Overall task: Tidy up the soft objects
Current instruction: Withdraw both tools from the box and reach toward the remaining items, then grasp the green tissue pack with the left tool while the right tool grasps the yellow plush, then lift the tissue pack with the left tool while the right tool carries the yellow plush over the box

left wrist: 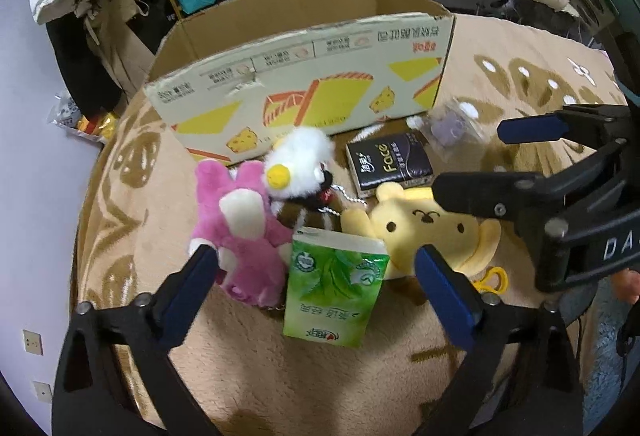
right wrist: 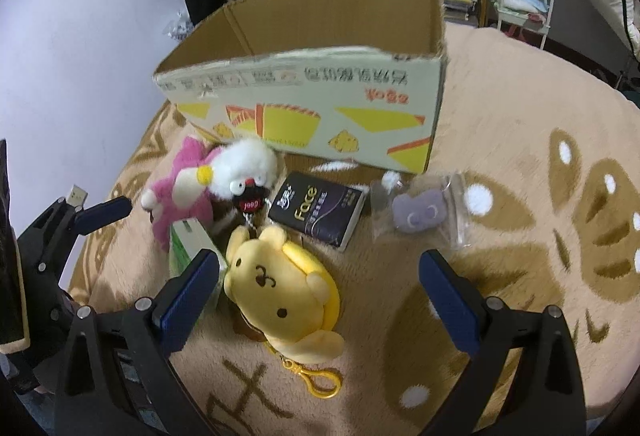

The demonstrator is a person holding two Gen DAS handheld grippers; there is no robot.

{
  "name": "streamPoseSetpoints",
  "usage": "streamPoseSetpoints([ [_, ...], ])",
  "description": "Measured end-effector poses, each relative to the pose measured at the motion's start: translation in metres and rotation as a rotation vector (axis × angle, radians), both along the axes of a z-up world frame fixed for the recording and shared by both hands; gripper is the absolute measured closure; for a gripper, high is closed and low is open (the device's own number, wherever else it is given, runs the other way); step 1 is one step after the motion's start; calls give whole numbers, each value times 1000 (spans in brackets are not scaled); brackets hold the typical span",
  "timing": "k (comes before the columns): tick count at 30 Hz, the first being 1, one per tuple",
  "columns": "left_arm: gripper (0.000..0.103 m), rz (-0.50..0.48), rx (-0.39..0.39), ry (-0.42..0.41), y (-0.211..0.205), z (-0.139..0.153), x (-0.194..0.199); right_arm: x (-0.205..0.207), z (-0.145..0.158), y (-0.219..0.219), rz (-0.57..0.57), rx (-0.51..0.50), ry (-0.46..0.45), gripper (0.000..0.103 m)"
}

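On the beige plush blanket lie a pink plush (left wrist: 240, 232) (right wrist: 180, 192), a white fluffy plush (left wrist: 298, 162) (right wrist: 244, 166), a yellow dog plush (left wrist: 424, 232) (right wrist: 280, 292), a green tissue pack (left wrist: 334, 296) (right wrist: 188, 240), a black tissue pack (left wrist: 390, 164) (right wrist: 320, 210) and a bagged purple charm (left wrist: 452, 128) (right wrist: 418, 212). My left gripper (left wrist: 316, 276) is open above the green pack. My right gripper (right wrist: 320, 284) is open, its jaws standing either side of the yellow plush; it also shows in the left wrist view (left wrist: 472, 162).
An open cardboard box (left wrist: 304, 84) (right wrist: 304, 96) stands behind the objects; what lies inside it is hidden. Shelves, bags and jackets fill the background. The blanket's edge drops off at the left.
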State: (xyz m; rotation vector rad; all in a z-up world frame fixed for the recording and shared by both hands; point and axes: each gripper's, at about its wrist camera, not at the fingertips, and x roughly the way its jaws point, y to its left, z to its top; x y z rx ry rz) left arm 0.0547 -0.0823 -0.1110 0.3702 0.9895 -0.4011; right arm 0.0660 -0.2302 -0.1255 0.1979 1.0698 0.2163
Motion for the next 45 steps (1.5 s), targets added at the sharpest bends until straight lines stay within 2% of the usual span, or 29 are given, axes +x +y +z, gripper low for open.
streamPoseSetpoints([
  [3,16,-1,2,20,-1,-4,2,0,-2,2,15,11,14,0],
  [8,36,1,4,60,-2,-12,5,2,-8,3,16,18,39,0],
  [14,49,-12,0,86,-6,-17,6,8,-20,6,27,17,90,8],
  [19,50,-7,-1,89,-6,-18,7,14,-30,11,38,28,132,18],
  [21,50,-3,-3,95,-5,-19,8,14,-34,13,44,34,144,25],
  [31,50,3,-1,106,-6,-23,11,20,-46,21,69,55,164,29],
  [35,50,7,-11,110,-4,-23,12,24,-54,22,88,130,193,45],
  [39,50,19,-26,107,-1,-21,12,20,-50,29,97,105,165,51],
  [45,50,45,-35,79,4,-15,9,12,-33,41,102,48,98,54],
])
